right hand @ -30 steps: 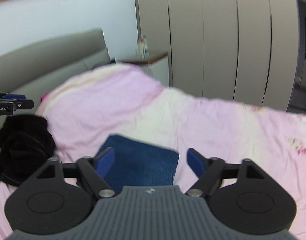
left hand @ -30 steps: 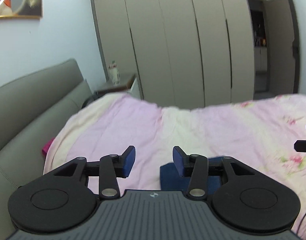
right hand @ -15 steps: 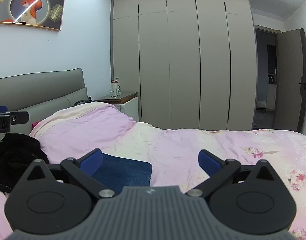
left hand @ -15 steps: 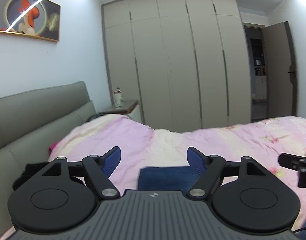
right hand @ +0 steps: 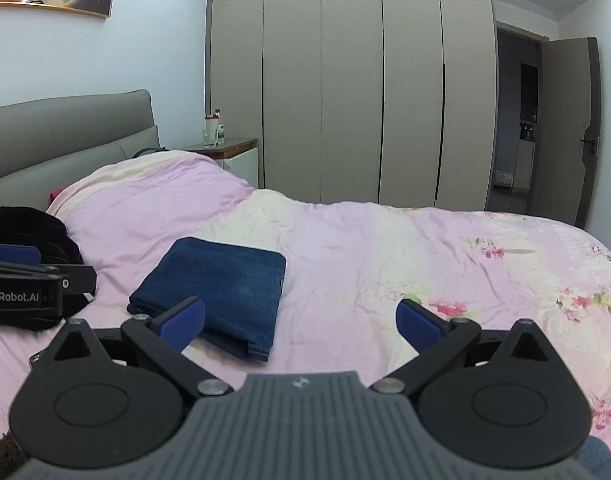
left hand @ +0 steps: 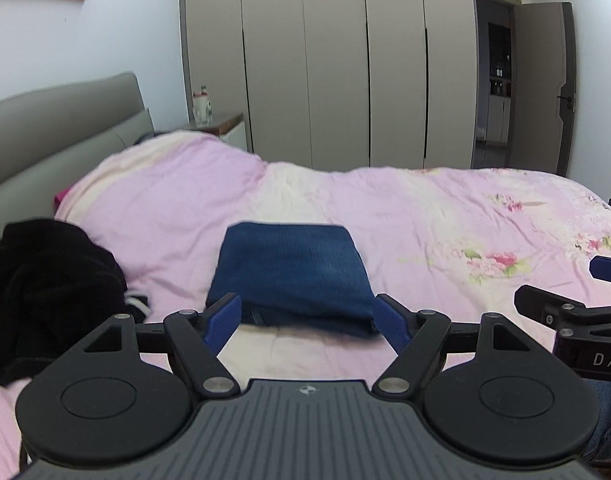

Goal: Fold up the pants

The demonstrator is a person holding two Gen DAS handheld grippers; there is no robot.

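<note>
The left hand-held gripper (left hand: 307, 322) hovers low over the bed with its blue-padded fingers spread wide and gripping nothing. The right hand-held gripper (right hand: 301, 320) hangs beside it, its fingers spread wider and equally empty. Just beyond both lies the dark blue denim pants (left hand: 291, 276), folded into a compact rectangle and resting flat on the pink floral quilt (right hand: 425, 248), apart from either gripper. To the left of the pants sits a crumpled black garment (left hand: 45, 296) near the grey padded headboard (right hand: 65, 136). Farther back stand a wooden-topped nightstand (right hand: 233, 152) and tall beige wardrobe doors (right hand: 345, 100).
</note>
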